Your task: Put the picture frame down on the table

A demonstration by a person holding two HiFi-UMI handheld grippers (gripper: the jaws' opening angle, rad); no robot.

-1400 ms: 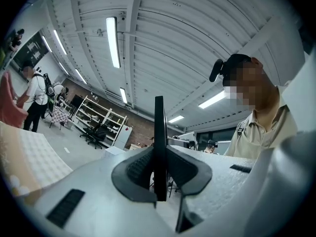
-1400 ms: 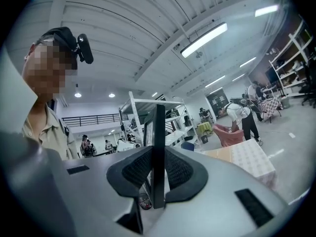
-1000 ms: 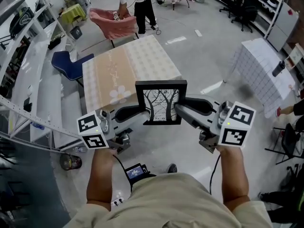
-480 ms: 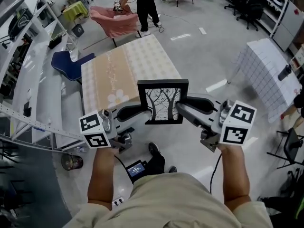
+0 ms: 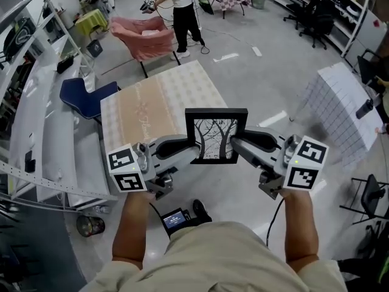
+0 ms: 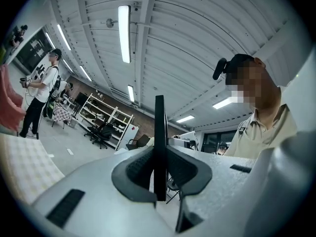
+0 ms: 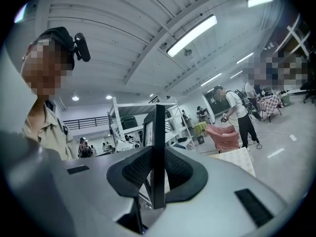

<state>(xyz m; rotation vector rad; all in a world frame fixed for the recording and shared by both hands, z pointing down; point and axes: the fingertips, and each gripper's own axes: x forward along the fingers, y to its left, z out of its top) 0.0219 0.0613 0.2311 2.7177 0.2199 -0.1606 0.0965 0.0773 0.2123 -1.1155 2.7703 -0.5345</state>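
Left tool (image 5: pixel 194 152) and right tool (image 5: pixel 234 146) tight on side edges of picture frame (image 5: pixel 216 136), above open floor (image 5: pixel 255 78) near table (image 5: pixel 152 99)

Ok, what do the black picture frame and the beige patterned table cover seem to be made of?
Black picture frame: matte wood or plastic, dull flat borders without glare; can't tell which. Beige patterned table cover: cloth or vinyl, since it hangs over the table's edges and carries a printed pattern.
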